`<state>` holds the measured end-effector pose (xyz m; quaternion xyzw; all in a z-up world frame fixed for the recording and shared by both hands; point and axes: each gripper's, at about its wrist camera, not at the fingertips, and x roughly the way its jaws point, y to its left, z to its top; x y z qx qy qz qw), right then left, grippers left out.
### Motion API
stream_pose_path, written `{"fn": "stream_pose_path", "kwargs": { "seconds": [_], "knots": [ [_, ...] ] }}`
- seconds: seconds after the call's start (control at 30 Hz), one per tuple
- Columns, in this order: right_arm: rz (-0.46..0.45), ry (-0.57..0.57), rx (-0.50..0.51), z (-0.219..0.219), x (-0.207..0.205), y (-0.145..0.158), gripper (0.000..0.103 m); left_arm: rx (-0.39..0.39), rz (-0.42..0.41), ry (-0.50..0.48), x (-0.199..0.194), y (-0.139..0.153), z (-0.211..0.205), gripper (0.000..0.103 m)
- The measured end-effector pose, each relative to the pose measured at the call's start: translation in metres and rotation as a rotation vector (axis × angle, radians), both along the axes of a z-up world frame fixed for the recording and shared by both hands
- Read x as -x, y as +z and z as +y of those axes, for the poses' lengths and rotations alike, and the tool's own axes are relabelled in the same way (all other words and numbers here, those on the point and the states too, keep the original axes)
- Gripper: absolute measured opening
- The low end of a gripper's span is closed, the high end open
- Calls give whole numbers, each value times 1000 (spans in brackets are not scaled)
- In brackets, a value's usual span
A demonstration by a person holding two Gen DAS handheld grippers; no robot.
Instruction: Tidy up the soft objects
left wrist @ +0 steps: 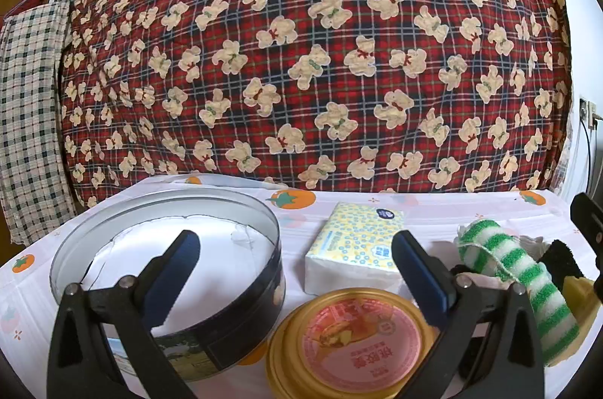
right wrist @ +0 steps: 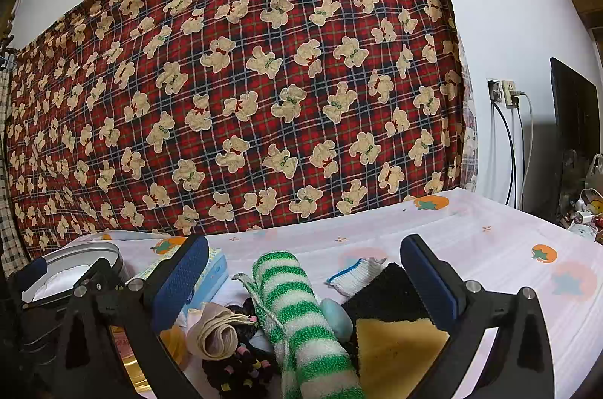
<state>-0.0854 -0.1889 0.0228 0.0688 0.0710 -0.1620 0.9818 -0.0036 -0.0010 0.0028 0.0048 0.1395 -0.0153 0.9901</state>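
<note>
A green-and-white striped fuzzy roll (right wrist: 301, 316) lies in a pile of soft things on the table, also in the left wrist view (left wrist: 516, 270). Beside it are a yellow sponge with a black scrub side (right wrist: 392, 316), a beige rolled cloth (right wrist: 216, 331), a black hair tie with coloured beads (right wrist: 241, 365), a white-and-blue knit piece (right wrist: 354, 274) and a pale blue soft lump (right wrist: 337, 318). My right gripper (right wrist: 305, 270) is open, jaws either side of the pile. My left gripper (left wrist: 297, 267) is open and empty, between a round tin (left wrist: 166, 270) and the pile.
A tissue pack (left wrist: 354, 248) lies behind a gold-rimmed round lid (left wrist: 354, 342). A red plaid bear-print blanket (left wrist: 320, 59) hangs behind the table. The tablecloth (right wrist: 490, 248) has orange fruit prints. Wall sockets with cables (right wrist: 505, 93) and clutter are at the right.
</note>
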Motion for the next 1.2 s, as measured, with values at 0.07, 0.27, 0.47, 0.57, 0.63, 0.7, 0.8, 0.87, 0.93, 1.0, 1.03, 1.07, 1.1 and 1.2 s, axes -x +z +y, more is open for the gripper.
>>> {"fn": "stream_pose_path", "kwargs": {
  "seconds": [0.07,0.27,0.47,0.57,0.63,0.7,0.8,0.87,0.93,1.0,1.03,1.07,1.1,1.2],
  "knots": [
    [0,-1,1,-1,0,-1,103,0,-1,1,1,1,0,103],
    [-2,0,2,-2,-1,-1,103,1,1,0,0,0,0,103],
    [-2,-1,1,0,0,0,103,1,1,0,0,0,1,103],
    [-2,-1,1,-1,-1,-1,103,0,0,-2,1,0,1,103],
    [-2,-1,1,-1,-1,-1,103,1,1,0,0,0,0,103],
    [-2,-1,1,-1,-1,-1,103,2,1,0,0,0,1,103],
    [-1,-1,1,-1,-1,-1,103,2,1,0,0,-1,0,103],
    [-2,-1,0,-1,-1,-1,103,2,1,0,0,0,1,103],
    [-1,-1,0,-1,-2,-1,103,2,1,0,0,0,1,103],
    [-1,-2,0,-1,-2,-1,103,2,1,0,0,-1,0,103],
    [-2,-1,0,-1,-2,-1,103,2,1,0,0,-1,0,103],
    [-1,-1,0,-1,-2,-1,103,3,1,0,0,0,1,103],
    [-1,-2,0,-1,-2,-1,103,2,1,0,0,-1,1,103],
    [0,-1,-1,-1,-2,-1,103,2,1,0,0,-1,1,103]
  ]
}}
